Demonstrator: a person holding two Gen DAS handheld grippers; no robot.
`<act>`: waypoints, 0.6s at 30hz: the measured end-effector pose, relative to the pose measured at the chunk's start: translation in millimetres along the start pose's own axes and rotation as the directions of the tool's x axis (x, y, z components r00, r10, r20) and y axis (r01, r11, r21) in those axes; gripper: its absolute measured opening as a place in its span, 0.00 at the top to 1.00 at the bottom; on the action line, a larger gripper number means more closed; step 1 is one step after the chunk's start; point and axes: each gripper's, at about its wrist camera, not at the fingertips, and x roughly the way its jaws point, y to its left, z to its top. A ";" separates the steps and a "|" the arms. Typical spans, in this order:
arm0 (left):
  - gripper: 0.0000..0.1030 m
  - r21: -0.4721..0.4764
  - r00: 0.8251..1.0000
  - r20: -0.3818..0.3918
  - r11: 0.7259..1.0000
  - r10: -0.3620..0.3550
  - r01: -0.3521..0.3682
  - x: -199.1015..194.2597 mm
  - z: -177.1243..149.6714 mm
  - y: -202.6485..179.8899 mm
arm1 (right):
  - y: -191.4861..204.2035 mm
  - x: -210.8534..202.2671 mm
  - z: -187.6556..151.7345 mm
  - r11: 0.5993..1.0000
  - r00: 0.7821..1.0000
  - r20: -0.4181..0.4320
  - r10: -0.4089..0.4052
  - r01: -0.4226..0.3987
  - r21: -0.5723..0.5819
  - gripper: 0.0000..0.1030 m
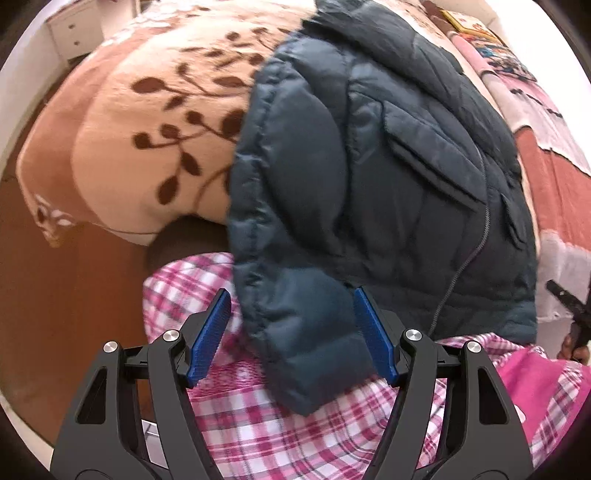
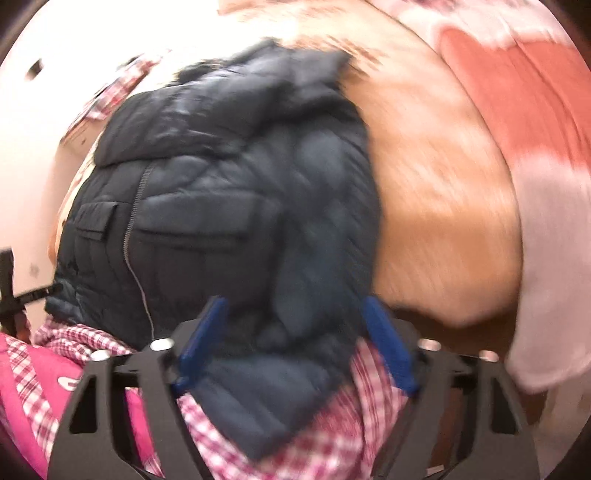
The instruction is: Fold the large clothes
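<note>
The left tool [image 1: 291, 332] is wide open, its blue pads [image 1: 209, 332] on either side of a puffy sleeve end of the dark blue jacket [image 1: 369, 166], not squeezing it. The right tool [image 2: 295, 343] is blurry; its blue pads sit on both sides of another puffy jacket part, and I cannot tell if they pinch it. The jacket lies spread on the bed, zipper [image 2: 138, 206] up the middle, pockets showing. It rests on a peach blanket with brown leaves [image 1: 147, 140]. Its near edge hangs over pink checked cloth [image 1: 258, 424] just below the tools. A white drawer unit [image 1: 70, 29] stands far off beside the bed.
</note>
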 end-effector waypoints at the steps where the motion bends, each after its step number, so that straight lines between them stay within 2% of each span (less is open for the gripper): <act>1: 0.36 0.004 1.000 -0.009 1.000 -0.004 0.004 2.7 0.1 -1.4 | -10.0 -0.1 -6.7 0.999 1.000 -0.019 0.016 -0.016 0.047 0.40; 7: 0.45 -0.001 0.999 -0.039 1.000 -0.021 0.021 13.6 1.6 -2.0 | -34.2 -1.3 -35.6 0.984 0.994 -0.071 0.088 -0.076 0.159 0.40; 12: 0.53 -0.031 0.998 -0.040 0.998 -0.056 0.055 16.0 3.2 7.2 | -21.7 12.7 -44.5 0.961 0.957 -0.156 0.247 -0.221 0.165 0.38; 13: 0.58 -0.035 0.997 -0.038 0.997 -0.063 0.062 15.6 3.0 9.7 | -17.4 16.0 -45.5 0.959 0.949 -0.172 0.263 -0.236 0.160 0.33; 14: 0.61 -0.039 0.997 -0.038 0.997 -0.072 0.070 16.2 2.3 10.4 | -12.4 21.4 -47.1 0.958 0.942 -0.197 0.271 -0.244 0.151 0.33; 16: 0.74 -0.053 0.994 -0.037 0.993 -0.104 0.102 16.9 0.9 12.7 | -6.7 30.4 -49.6 0.959 0.932 -0.239 0.272 -0.243 0.146 0.33; 18: 0.83 -0.056 0.991 -0.028 0.990 -0.134 0.132 15.3 -0.8 14.0 | 0.3 33.6 -53.1 0.966 0.935 -0.248 0.252 -0.229 0.118 0.33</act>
